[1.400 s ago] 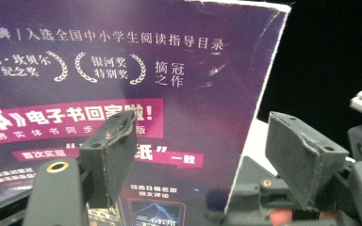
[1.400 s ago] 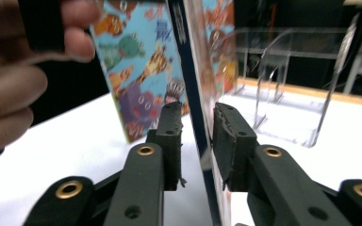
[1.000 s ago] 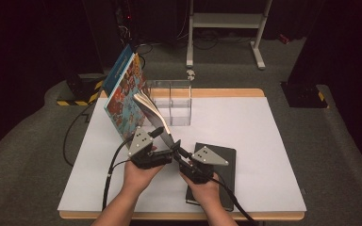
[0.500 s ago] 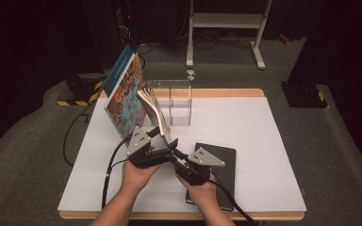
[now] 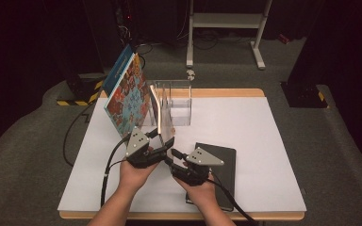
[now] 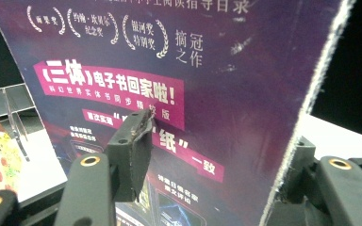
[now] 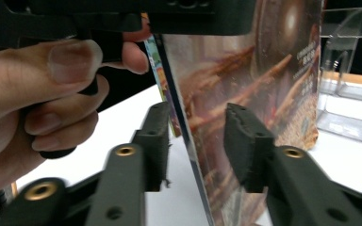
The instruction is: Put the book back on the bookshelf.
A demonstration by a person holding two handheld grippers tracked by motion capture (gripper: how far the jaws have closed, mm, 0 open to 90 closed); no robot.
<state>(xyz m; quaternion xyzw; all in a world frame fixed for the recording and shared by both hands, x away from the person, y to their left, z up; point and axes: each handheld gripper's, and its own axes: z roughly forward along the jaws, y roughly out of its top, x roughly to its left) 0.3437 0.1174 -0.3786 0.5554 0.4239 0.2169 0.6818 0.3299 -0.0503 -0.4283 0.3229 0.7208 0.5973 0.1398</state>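
jaws of left gripper [image 6: 207,155] closing around book [image 6: 207,94] printed "三体".

Purple back cover [image 6: 245,70] with white Chinese lettering and pink banners, colourful orange-and-blue patterned picture book [image 5: 128,96], clear acrylic rack [image 5: 176,101], black notebook [image 5: 221,165], white table [image 5: 264,132] with wood edge, black gripper jaws.

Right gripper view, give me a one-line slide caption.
Right tongs straddle the edge of an upright book, pads apart from it, beside a hand and a clear stand.
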